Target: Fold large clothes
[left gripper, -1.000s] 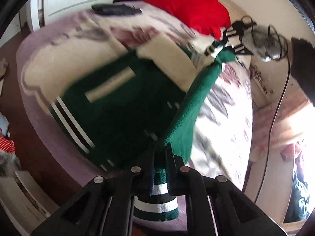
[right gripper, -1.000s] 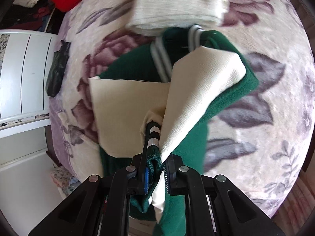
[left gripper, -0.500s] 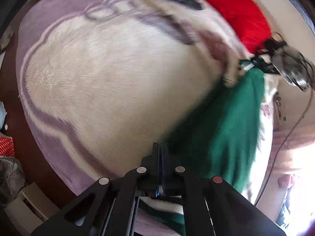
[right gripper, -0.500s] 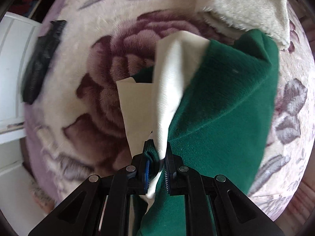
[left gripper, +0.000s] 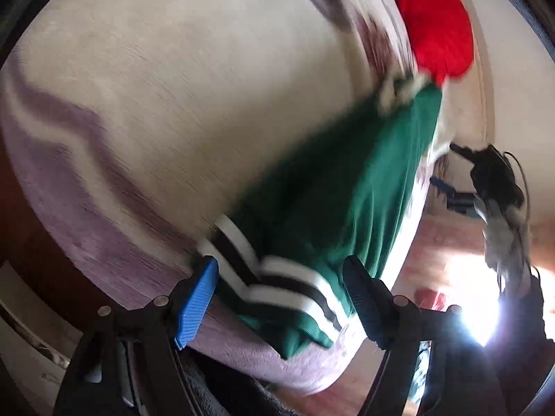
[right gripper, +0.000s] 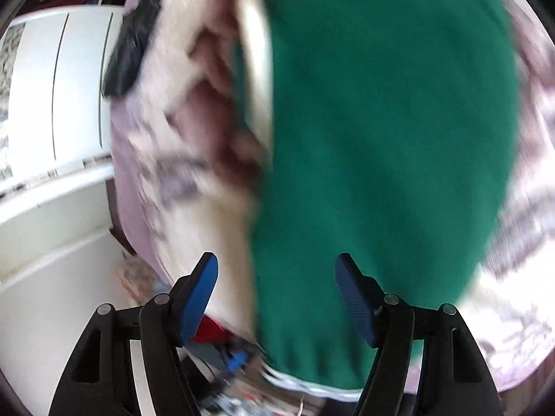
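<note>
Left gripper (left gripper: 281, 293), right gripper (right gripper: 276, 289): jaws just spread, nothing pinched; green jacket (right gripper: 381, 138) released ahead on bed (left gripper: 173, 86), 1 fold laid.

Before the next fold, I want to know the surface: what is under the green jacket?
The green jacket lies on a floral plush blanket, which shows around its edges. Whatever lies directly beneath the jacket is covered. Both grippers' fingers have just opened and clamp nothing.
</note>
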The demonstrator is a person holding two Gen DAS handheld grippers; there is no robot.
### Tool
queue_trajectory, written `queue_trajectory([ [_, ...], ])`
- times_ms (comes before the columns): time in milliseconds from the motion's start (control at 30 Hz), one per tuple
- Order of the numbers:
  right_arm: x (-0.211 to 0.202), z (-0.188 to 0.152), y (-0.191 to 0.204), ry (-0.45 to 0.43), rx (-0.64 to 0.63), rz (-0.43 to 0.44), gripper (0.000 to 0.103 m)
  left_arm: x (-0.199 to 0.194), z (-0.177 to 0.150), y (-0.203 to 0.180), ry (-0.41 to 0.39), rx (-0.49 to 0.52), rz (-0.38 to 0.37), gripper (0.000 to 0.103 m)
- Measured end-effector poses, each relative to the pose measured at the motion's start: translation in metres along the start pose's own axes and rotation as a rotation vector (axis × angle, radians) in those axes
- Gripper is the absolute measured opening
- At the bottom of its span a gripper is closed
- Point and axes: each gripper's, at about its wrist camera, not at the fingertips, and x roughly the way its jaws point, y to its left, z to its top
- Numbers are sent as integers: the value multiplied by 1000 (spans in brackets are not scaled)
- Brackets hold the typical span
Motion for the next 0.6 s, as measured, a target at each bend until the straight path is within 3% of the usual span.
queue_trajectory([
  [67,5,-53,-42,9,10,-30,72,26,-5,-22,36,100,87,72],
  [100,9,-72,-60,14,25,-42,72,40,-8,-32,40,158,168,70],
  [133,15,-97,-84,22,59,-40,72,47,-10,-42,14,207,204,46],
  [167,22,-117,-106,27,101,-22,72,49,-11,-48,-1,231,224,28],
  [200,30,-138,-127,35,147,-1,72,48,-11,-56,-16,253,248,25],
  [233,40,-161,-150,49,199,17,72,40,-12,-63,-47,269,237,13],
  [267,49,-180,-167,55,238,32,72,33,-12,-67,-72,279,233,9],
  [367,72,-235,-212,57,378,118,72,1,-10,-79,-154,330,249,7],
  [500,101,-283,-234,60,495,305,72,3,12,-47,-137,285,287,7],
  [600,124,-299,-232,46,556,464,72,10,14,-34,-114,235,252,9],
])
